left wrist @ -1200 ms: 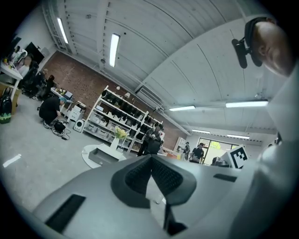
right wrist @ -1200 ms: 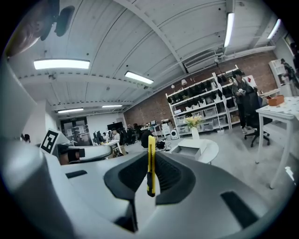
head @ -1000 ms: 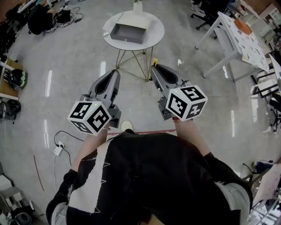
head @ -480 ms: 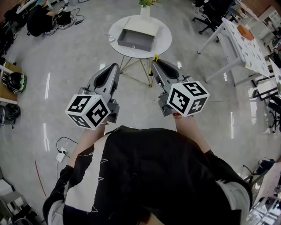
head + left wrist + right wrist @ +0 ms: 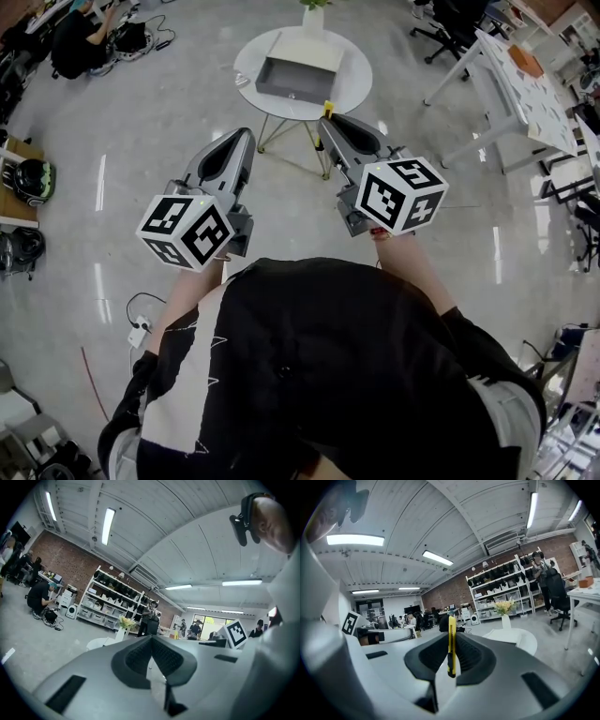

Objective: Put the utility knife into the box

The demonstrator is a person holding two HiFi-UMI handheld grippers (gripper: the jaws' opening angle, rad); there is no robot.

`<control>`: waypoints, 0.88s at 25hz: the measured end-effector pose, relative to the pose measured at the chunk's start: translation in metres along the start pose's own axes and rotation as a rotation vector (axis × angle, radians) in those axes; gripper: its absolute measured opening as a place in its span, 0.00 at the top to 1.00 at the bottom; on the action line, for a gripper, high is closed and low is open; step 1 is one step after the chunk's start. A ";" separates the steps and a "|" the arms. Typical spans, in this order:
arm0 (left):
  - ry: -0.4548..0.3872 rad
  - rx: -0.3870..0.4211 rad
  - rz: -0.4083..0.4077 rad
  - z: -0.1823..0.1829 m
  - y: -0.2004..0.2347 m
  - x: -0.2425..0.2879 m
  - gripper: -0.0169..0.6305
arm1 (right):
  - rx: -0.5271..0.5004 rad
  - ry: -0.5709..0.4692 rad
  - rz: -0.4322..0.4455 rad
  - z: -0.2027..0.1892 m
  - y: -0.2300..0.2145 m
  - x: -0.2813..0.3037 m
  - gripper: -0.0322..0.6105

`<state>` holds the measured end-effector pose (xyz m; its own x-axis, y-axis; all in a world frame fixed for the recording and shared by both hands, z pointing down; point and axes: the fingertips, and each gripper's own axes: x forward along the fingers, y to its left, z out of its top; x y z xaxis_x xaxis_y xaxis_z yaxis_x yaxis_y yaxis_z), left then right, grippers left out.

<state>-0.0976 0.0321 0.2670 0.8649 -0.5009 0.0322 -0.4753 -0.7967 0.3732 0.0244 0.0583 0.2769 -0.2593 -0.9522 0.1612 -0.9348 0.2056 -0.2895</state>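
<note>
Jaws of the right gripper [image 5: 326, 123] are clamped on a yellow utility knife [image 5: 451, 641], which stands upright between the pads with its top poking above them. Ahead of it, an open gray box [image 5: 296, 79] sits on a round white table [image 5: 357, 73], with a vase of flowers [image 5: 314, 13] at the table's far edge. The left gripper [image 5: 245, 135], alongside, has its jaws closed together with nothing between them. Both grippers point toward the table, above a shiny floor [image 5: 141, 122].
</note>
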 end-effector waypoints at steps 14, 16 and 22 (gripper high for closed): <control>0.040 -0.022 -0.010 -0.014 0.025 0.027 0.96 | 0.020 0.048 -0.018 -0.014 -0.030 0.032 0.88; 0.031 -0.018 -0.008 -0.010 0.030 0.035 0.96 | 0.025 0.047 -0.013 -0.011 -0.037 0.042 0.88; -0.031 -0.030 0.005 0.007 0.053 0.067 0.96 | -0.009 0.060 0.008 -0.001 -0.058 0.078 0.88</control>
<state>-0.0661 -0.0459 0.2826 0.8567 -0.5158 0.0060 -0.4745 -0.7835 0.4012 0.0579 -0.0280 0.3075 -0.2807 -0.9354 0.2151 -0.9348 0.2156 -0.2822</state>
